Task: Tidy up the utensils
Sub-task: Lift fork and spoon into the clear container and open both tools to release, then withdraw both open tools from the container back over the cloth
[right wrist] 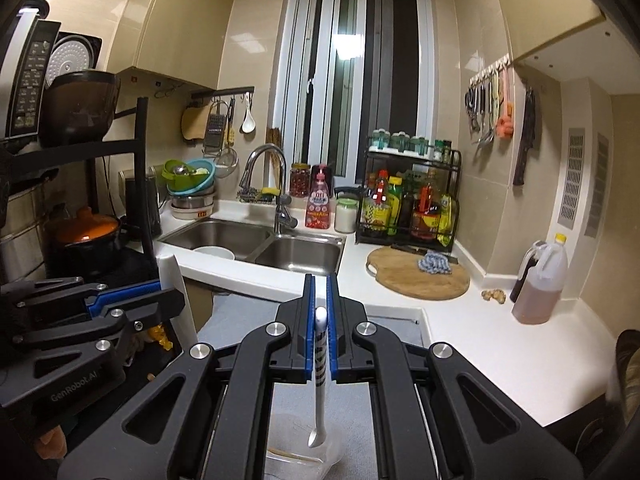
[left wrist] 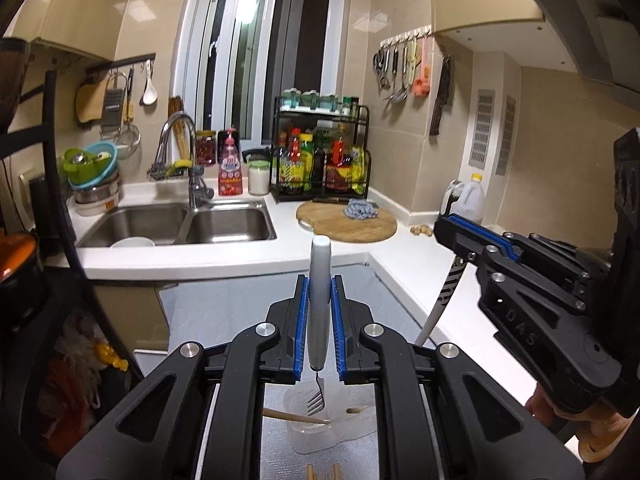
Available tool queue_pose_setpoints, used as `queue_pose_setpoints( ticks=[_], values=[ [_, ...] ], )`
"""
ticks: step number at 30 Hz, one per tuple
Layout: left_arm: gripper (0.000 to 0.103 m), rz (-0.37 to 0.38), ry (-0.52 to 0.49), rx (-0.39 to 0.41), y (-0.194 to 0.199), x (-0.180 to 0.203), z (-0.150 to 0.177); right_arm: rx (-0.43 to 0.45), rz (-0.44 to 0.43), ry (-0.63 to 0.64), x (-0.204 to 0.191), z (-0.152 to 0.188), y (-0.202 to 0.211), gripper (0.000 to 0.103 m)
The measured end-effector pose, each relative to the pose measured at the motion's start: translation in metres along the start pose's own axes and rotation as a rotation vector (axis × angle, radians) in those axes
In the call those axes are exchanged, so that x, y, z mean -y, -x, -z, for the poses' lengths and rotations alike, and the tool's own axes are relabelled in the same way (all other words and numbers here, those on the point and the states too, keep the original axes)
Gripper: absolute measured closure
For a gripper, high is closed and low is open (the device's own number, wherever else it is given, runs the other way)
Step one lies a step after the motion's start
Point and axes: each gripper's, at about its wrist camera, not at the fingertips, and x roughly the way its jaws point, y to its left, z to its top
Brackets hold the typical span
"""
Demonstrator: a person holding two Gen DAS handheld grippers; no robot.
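My left gripper (left wrist: 319, 280) is shut on a fork (left wrist: 319, 320) with a grey-white handle. The fork hangs tines down over a clear plastic cup (left wrist: 340, 424), in which a wooden utensil (left wrist: 294, 416) lies. My right gripper (right wrist: 320, 280) is shut on a white spoon (right wrist: 320, 364) with a black-striped handle, bowl down above the same clear cup (right wrist: 296, 460). In the left wrist view the right gripper (left wrist: 444, 228) is at the right, with the spoon (left wrist: 444, 296) hanging below it. In the right wrist view the left gripper (right wrist: 170, 292) is at the left with the fork handle (right wrist: 176, 280).
Ahead lie a double steel sink (left wrist: 180, 224), a round wooden cutting board (left wrist: 348, 224) with a blue-grey cloth, a black spice rack (left wrist: 320, 152) and an oil jug (right wrist: 540, 280). A black shelf with an orange-lidded pot (right wrist: 88, 232) stands left. Chopsticks (left wrist: 310, 472) lie near the cup.
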Motion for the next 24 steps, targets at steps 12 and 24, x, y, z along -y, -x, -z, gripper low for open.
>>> queue_pose_setpoints(
  ticks=[12, 24],
  values=[
    [0.041, -0.032, 0.044, -0.082, -0.029, -0.015, 0.027, -0.090, -0.018, -0.061, 0.009, 0.043, -0.024, 0.092],
    [0.012, -0.199, 0.081, 0.007, 0.040, -0.029, 0.033, -0.073, 0.033, -0.148, 0.017, 0.063, 0.030, 0.044]
  ],
)
